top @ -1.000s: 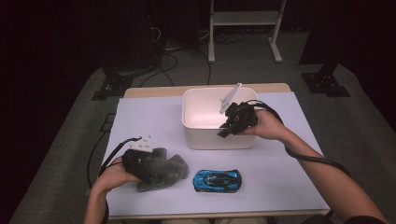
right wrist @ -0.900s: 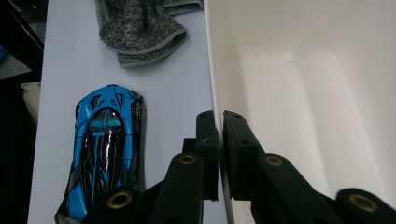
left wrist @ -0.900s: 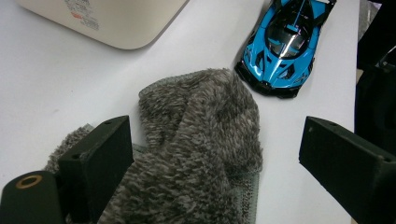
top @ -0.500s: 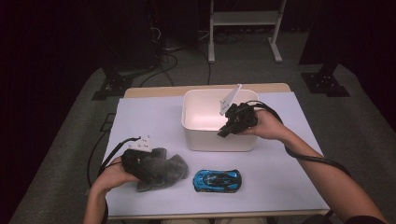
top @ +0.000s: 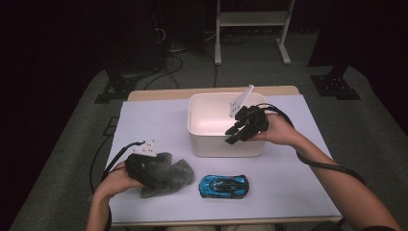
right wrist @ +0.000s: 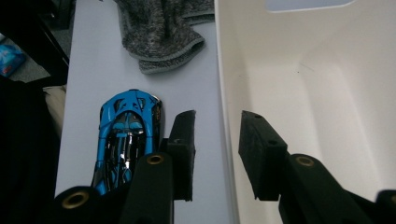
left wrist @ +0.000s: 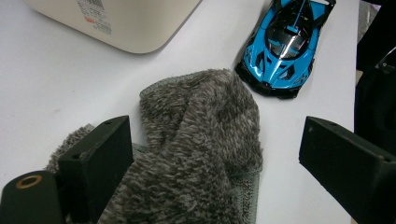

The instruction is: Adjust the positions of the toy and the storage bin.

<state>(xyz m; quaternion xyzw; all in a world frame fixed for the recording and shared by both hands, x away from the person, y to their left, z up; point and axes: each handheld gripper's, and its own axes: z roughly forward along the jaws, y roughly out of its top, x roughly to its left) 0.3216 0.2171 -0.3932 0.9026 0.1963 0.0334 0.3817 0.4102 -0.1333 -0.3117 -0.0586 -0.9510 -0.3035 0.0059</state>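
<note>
At the left side of the table, the left gripper rests over a grey fluffy knitted cloth, which lies crumpled on the white table cover. In the left gripper view its jaws stand wide apart, with the cloth between them, and the pads do not press on it. Just beside the cloth, to the right, stands a small blue toy sports car. Behind the car is a white rectangular plastic tub. The right gripper sits at the front wall of this tub; its jaws have just been opening and stand narrowly apart, one on each side of the wall, without pinching it.
</note>
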